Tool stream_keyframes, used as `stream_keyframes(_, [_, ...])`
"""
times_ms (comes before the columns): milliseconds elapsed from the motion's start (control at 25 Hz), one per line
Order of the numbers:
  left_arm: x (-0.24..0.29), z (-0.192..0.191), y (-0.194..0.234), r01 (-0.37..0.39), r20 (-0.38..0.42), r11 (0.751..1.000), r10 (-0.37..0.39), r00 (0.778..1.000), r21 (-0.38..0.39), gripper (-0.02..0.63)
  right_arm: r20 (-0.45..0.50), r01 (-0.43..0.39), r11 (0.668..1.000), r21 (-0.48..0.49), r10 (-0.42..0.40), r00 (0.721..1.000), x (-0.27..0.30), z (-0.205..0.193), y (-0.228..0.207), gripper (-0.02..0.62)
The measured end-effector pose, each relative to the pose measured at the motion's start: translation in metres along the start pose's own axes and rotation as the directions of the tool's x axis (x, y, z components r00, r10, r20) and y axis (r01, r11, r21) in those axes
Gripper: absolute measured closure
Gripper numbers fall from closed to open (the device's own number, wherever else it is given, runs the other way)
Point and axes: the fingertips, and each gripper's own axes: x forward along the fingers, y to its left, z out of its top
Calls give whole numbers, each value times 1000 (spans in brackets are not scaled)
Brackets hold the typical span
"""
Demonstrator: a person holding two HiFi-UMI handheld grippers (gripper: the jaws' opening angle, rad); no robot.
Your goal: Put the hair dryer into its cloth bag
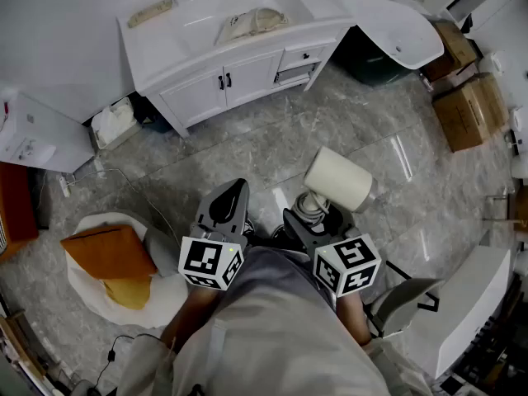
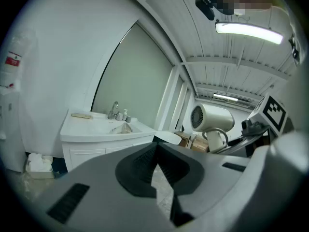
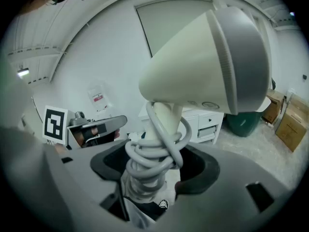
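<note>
White vanity cabinet [image 1: 198,85]: well beyond both sets of fingers. Cream plastic hair dryer [image 3: 203,66], grey cord coiled round handle: upright, pinched at that handle by right gripper [image 3: 152,170] fingers. Probably light, rigid, slippery shell; corded handle best hold. Empty left gripper [image 2: 155,146]: fingers pressed together.

2 hand-held grippers: the left gripper [image 1: 235,190] and the right gripper [image 1: 312,219] share broad matt-grey plastic shells; black ribbed rubber lines the fingers [image 2: 140,166]; each carries a white cube [image 1: 210,262] printed with black square markers at its near end; the person wears a loose light-grey garment [image 1: 272,337].
</note>
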Motion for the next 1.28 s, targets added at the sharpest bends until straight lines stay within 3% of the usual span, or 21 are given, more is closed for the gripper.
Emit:
stream_keyframes(360, [-1, -1, 5, 19, -8, 1000, -19, 1000, -5, 600, -9, 10, 1000, -17, -10, 1000, 4, 1, 1, 293])
stream_keyframes(560, [-3, -2, 5, 24, -8, 1000, -24, 1000, -8, 600, 9, 8, 1000, 22, -8, 1000, 3, 2, -2, 291])
stream_keyframes(880, [3, -11, 19, -2, -34, 1000, 1, 999, -31, 598, -15, 13, 999, 36, -13, 1000, 14, 4, -23, 291])
stream_keyframes(1280, [67, 10, 43, -68, -27, 998, 68, 997, -6, 601, -17, -6, 1000, 16, 6, 1000, 55, 45, -78, 291])
